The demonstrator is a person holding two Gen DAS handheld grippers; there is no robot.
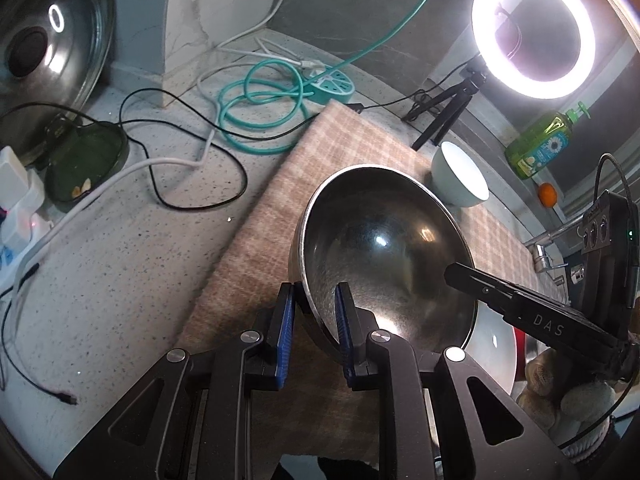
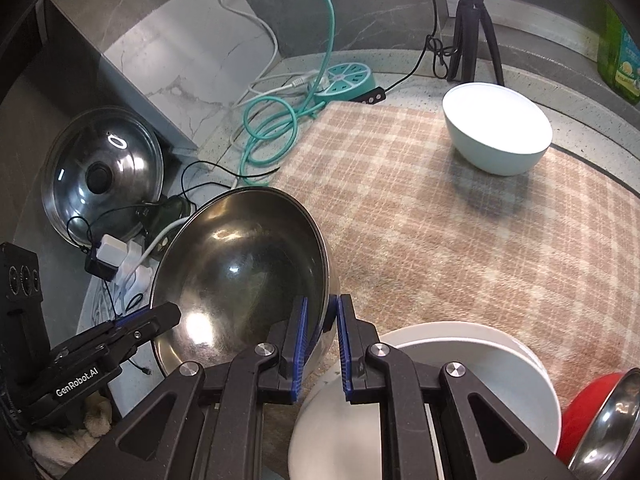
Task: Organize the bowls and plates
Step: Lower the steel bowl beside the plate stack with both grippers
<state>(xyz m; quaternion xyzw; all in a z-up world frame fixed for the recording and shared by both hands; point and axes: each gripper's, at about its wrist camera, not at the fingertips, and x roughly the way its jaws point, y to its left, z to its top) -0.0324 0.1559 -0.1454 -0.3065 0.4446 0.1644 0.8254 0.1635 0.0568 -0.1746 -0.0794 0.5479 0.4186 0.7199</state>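
A steel bowl hangs tilted above the checked cloth mat, gripped from both sides. My left gripper is shut on its near rim, one blue pad inside and one outside. On the opposite rim, my right gripper is shut the same way. A pale mint bowl stands upright at the far end of the mat. Stacked white dishes lie just below the right gripper.
A red dish and another steel rim sit at the right edge. Behind the mat are a ring light on a tripod, a green soap bottle, a teal power strip and cables. A pot lid leans at left.
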